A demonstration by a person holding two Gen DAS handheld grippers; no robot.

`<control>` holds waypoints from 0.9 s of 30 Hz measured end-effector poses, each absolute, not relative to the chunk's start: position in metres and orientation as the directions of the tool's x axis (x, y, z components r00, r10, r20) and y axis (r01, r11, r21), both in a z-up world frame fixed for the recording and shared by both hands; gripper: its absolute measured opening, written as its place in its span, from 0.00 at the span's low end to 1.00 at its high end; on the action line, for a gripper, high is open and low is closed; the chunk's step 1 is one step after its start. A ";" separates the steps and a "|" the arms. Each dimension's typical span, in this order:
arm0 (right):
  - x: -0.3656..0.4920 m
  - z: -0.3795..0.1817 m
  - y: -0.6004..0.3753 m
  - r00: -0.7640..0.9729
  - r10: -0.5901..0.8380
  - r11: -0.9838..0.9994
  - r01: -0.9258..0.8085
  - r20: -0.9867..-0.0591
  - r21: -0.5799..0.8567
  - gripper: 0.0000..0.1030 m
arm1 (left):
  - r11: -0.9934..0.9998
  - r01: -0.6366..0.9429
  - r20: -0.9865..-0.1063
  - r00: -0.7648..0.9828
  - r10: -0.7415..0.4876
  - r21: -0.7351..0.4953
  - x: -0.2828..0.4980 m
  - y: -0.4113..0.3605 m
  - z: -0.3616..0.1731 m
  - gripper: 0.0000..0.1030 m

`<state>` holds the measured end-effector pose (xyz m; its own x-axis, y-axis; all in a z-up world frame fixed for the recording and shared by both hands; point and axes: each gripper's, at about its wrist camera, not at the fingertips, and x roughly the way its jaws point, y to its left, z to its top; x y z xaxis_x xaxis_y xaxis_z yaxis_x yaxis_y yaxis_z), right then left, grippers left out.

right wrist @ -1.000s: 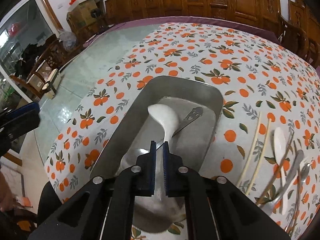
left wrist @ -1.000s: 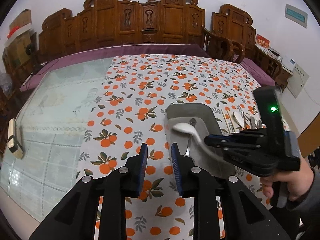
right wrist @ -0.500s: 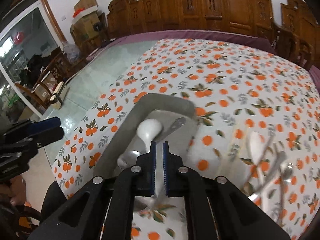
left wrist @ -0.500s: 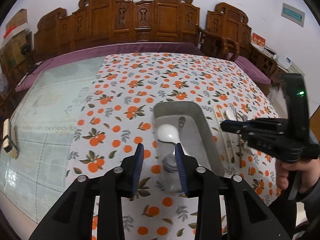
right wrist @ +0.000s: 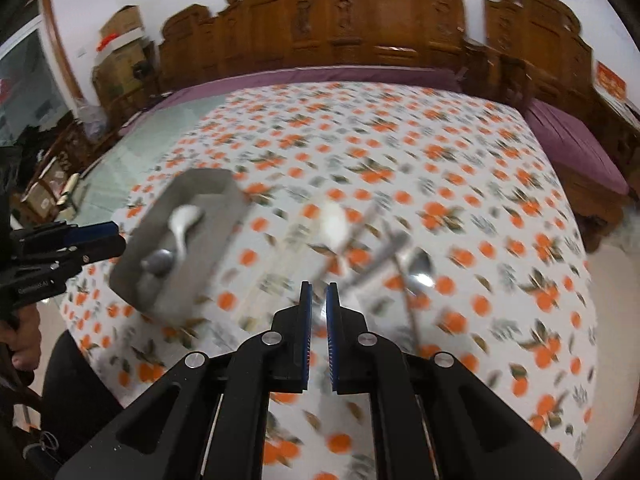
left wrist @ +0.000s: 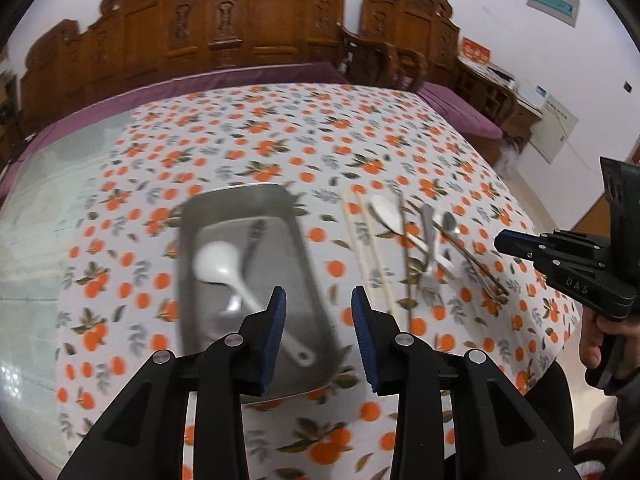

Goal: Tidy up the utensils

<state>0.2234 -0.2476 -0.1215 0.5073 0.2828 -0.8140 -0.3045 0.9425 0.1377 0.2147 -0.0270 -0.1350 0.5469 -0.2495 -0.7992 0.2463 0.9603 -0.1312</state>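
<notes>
A grey metal tray (left wrist: 188, 240) sits on the orange-print tablecloth and holds a white ladle spoon (left wrist: 224, 270) and a metal spoon (left wrist: 252, 236). The tray also shows in the right wrist view (right wrist: 208, 184). To its right lie loose utensils: pale chopsticks (left wrist: 370, 248), a white spoon (left wrist: 386, 210), a metal fork (left wrist: 428, 240) and a metal spoon (left wrist: 450, 222). My left gripper (left wrist: 318, 308) is open and empty above the tray's near right edge. My right gripper (right wrist: 319, 300) has a narrow gap between its jaws, holds nothing, and hovers above the blurred loose utensils (right wrist: 384, 248).
The tablecloth (left wrist: 280, 136) covers the right part of a glass-topped table (left wrist: 48, 184). Carved wooden chairs (left wrist: 256, 20) line the far side. The table's near edge lies just below both grippers. A person's hand holds the right gripper (left wrist: 568, 268) at the right.
My right gripper let go of the white ladle spoon in the tray and swung right, over the loose utensils. My left gripper drew back and shifted right. Both views are motion-blurred.
</notes>
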 end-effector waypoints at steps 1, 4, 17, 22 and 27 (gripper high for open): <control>0.221 -0.126 -0.257 0.505 0.276 0.947 -0.288 -0.818 0.142 0.19 | 0.957 0.257 -0.803 0.538 -0.257 -0.134 0.217 -0.036 -0.139 0.31; 0.219 -0.137 -0.271 0.496 0.265 0.954 -0.259 -0.827 0.150 0.22 | 0.951 0.277 -0.809 0.521 -0.272 -0.141 0.219 -0.051 -0.147 0.31; 0.214 -0.161 -0.295 0.477 0.253 0.962 -0.216 -0.842 0.167 0.26 | 0.919 0.342 -0.852 0.405 -0.333 -0.197 0.244 -0.112 -0.189 0.38; 0.211 -0.166 -0.302 0.475 0.259 0.961 -0.211 -0.841 0.177 0.26 | 0.901 0.392 -0.864 0.372 -0.339 -0.185 0.259 -0.139 -0.202 0.38; 0.209 -0.169 -0.312 0.476 0.267 0.961 -0.197 -0.838 0.195 0.26 | 0.886 0.434 -0.878 0.345 -0.333 -0.166 0.275 -0.163 -0.213 0.33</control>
